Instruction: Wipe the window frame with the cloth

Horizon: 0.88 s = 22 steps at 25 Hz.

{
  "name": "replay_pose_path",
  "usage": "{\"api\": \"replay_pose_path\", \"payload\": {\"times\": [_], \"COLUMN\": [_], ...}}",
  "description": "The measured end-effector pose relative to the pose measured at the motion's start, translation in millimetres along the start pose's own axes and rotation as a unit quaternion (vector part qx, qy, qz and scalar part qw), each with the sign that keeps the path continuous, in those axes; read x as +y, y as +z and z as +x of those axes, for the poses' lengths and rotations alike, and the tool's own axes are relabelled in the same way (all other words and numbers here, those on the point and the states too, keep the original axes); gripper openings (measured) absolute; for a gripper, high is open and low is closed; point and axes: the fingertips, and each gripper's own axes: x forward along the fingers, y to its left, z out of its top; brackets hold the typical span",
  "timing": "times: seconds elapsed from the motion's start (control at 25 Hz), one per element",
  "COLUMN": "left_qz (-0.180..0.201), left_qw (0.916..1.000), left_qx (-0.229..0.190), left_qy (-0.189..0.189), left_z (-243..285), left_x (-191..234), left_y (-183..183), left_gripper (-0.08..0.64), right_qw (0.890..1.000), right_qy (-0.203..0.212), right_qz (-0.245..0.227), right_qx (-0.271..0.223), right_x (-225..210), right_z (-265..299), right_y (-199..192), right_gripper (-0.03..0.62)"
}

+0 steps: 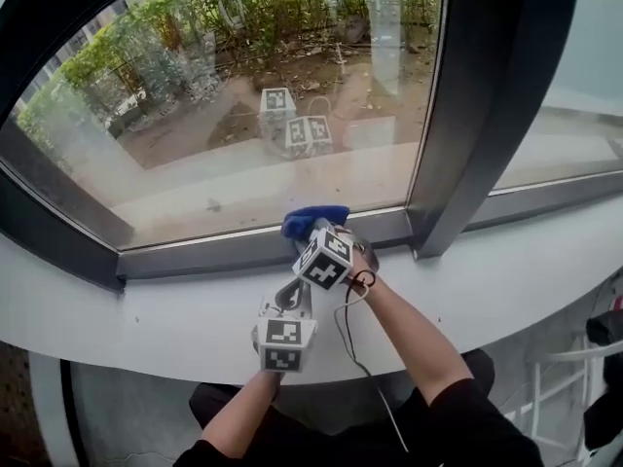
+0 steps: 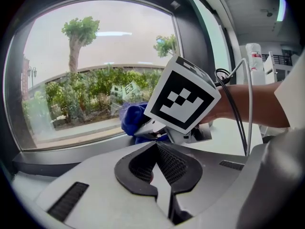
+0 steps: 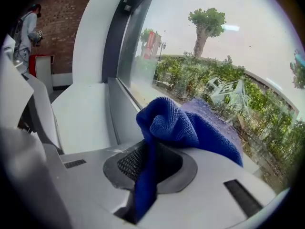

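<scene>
Wiping, by the look of it, the bottom rail of the frame (image 1: 214, 253): holding the blue cloth (image 1: 313, 220) clenched in the right tool (image 1: 311, 232), one fold pinched between the jaws and the rest bunching out in front. Pressing this bunch against the rail just below the glass (image 1: 243, 115), near the dark upright post (image 1: 467, 115) on the right. Resting the left tool (image 1: 292, 297) low over the white sill (image 1: 127, 319), just behind the right one, with jaws closed together and gripping nothing. Probably taking no part in the wiping with it.

Judging the task as under way but far from finished: touching only one short stretch of the rail now, with the long run to the left and the post itself not being covered. Not being able to tell from these views how clean the rail is.

Needing next, most likely, a slide along the rail with even pressure downward, without pulling the cloth out of the jaws. Needing also a turn of the wrist at the corner between rail and post, for pushing the bunch into the angle. Watching for the hard jaw tips scraping glass or frame instead of the cloth.
</scene>
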Motion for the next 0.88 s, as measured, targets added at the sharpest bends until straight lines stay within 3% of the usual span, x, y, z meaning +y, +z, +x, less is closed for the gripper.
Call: {"api": "replay_pose_path", "payload": {"times": [0.52, 0.88], "left_qz": [0.005, 0.017], "left_qw": [0.9995, 0.999], "left_qx": [0.014, 0.0], "left_qy": [-0.028, -0.042], "left_z": [5.7, 14.7], "left_x": [-23.3, -31.2], "left_y": [-1.9, 14.9], "left_gripper": [0.006, 0.006], "right_qw": [0.997, 0.993], "right_qy": [-0.044, -0.063], "right_qz": [0.066, 0.096], "right_qx": [0.003, 0.015], "right_x": [-33.9, -49.5], "right_z": [-32.8, -45.1], "right_y": [-39.0, -56.5], "right_gripper": [0.04, 0.04]}}
